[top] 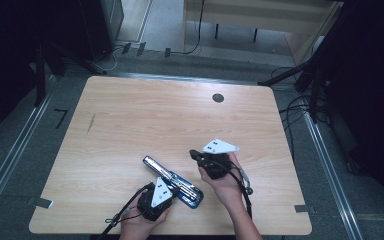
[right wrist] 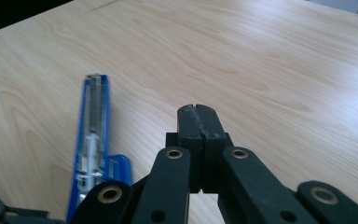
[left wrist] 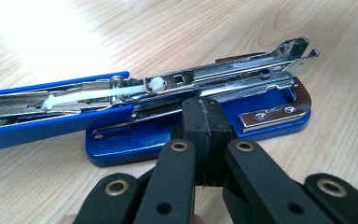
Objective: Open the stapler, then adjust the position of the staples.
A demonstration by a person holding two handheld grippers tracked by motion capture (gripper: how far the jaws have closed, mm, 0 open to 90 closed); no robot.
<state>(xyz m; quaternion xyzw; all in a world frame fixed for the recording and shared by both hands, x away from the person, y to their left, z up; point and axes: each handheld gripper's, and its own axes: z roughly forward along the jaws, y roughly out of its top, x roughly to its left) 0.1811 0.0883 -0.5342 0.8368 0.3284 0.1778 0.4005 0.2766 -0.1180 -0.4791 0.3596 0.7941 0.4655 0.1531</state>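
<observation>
A blue stapler (top: pixel 172 181) lies swung open flat on the wooden table (top: pixel 180 115), near the front edge. Its metal magazine (left wrist: pixel 223 77) sits over the blue base and the blue lid arm (left wrist: pixel 37 126) stretches away. My left gripper (top: pixel 169 189) is shut, its closed tips (left wrist: pixel 205 109) right at the side of the magazine; I cannot tell whether they touch it. My right gripper (top: pixel 194 152) hangs above the table to the right of the stapler, shut, with nothing between its jaws (right wrist: pixel 196 114). The stapler (right wrist: pixel 93 130) lies to its left in the right gripper view.
A dark round hole (top: pixel 218 97) sits near the table's far edge. A thin dark mark (top: pixel 91 122) shows at the left. Bare wood stretches beyond the stapler. Cables (top: pixel 295 107) lie on the floor at the right, and a wooden bench (top: pixel 260 15) stands behind.
</observation>
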